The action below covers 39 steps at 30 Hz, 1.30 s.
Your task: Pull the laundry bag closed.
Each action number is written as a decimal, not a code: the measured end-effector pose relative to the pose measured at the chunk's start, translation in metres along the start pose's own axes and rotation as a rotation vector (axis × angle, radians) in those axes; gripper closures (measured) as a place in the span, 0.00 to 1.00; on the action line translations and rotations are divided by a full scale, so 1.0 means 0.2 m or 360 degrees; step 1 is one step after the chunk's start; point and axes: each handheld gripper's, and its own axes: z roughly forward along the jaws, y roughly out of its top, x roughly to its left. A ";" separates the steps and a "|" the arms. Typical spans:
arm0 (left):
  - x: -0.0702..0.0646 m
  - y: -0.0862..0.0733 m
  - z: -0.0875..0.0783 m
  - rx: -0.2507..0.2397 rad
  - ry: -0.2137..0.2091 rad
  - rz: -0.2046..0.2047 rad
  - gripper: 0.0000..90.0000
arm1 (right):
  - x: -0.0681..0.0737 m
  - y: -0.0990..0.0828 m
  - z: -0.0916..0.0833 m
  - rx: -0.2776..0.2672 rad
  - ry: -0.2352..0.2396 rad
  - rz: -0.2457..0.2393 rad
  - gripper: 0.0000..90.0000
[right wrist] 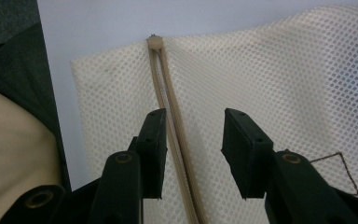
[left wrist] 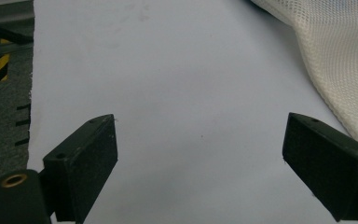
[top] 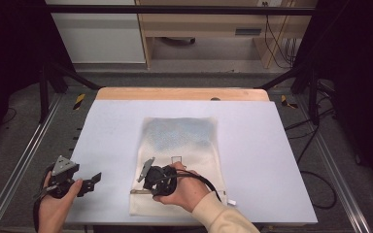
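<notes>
A cream mesh bag (top: 187, 145) lies flat in the middle of the pale blue table mat (top: 257, 145), with something bluish showing through its far half. My right gripper (top: 143, 187) hovers low over the bag's near left corner. In the right gripper view its jaws (right wrist: 193, 144) stand a little apart astride the bag's beige zipper (right wrist: 168, 107), which ends at a small stop (right wrist: 154, 43); the pads do not press on it. My left gripper (top: 93, 180) rests open over bare mat at the front left, its jaws (left wrist: 200, 154) wide, with the bag's edge (left wrist: 340, 56) to its right.
A stitched brown square (right wrist: 340, 168) marks the mesh beside the right jaw. The mat's left edge (left wrist: 31, 93) drops to grey floor and a metal rail (top: 19, 165). A wooden strip (top: 182, 93) borders the far side. Cables (top: 315, 184) trail at right.
</notes>
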 end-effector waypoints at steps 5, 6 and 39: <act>0.00 0.00 0.00 0.0001 -0.0002 -0.0005 0.12 | 0.00 0.03 0.03 0.0013 0.0015 -0.0001 0.74; 0.00 0.00 0.00 0.0001 -0.0002 -0.0005 0.12 | -0.01 0.03 0.03 0.0012 0.0025 0.0005 0.75; -0.03 0.00 -0.03 -0.0025 -0.0091 -0.0036 0.14 | 0.02 0.20 0.28 -0.0057 0.0254 0.0023 0.88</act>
